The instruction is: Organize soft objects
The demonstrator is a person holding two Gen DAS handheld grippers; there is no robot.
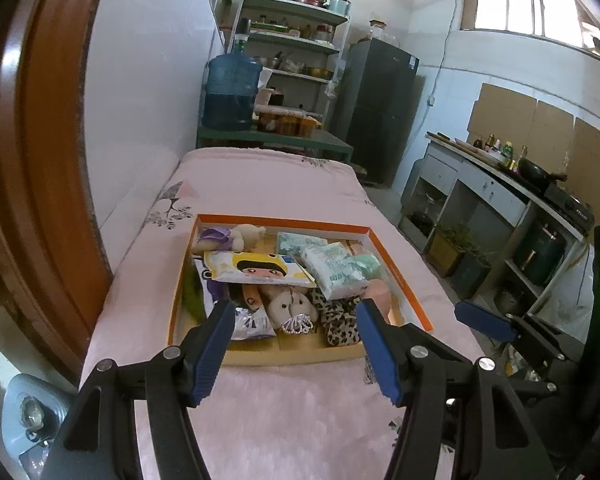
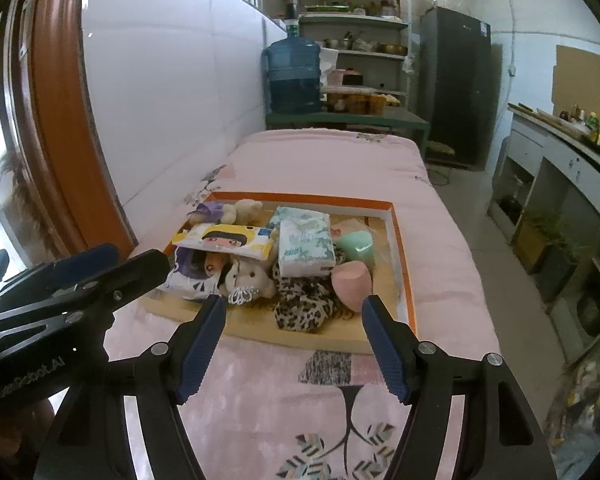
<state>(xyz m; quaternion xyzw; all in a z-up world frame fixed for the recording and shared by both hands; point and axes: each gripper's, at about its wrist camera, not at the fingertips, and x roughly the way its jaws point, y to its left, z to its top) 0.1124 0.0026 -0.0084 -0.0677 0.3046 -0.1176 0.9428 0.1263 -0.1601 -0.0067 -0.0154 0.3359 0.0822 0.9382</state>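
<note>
matt pink cloth bedspread (image 2: 340, 152), cardboard tray (image 2: 402, 240) with glossy orange rim, glossy plastic tissue packs (image 2: 306, 246), fuzzy plush toys (image 2: 246, 276), leopard-print fabric (image 2: 304, 306), ribbed blue claw pads (image 2: 202, 344)

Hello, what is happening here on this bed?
A person holds two grippers above a pink bed. Both the left gripper and the right gripper are open and hold nothing. In front of them an orange tray is filled with soft things: tissue packs, a teddy bear, a leopard cloth.

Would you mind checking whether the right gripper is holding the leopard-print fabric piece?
No, the right gripper is open and empty, while the leopard-print fabric piece lies in the orange-rimmed cardboard tray.
</note>
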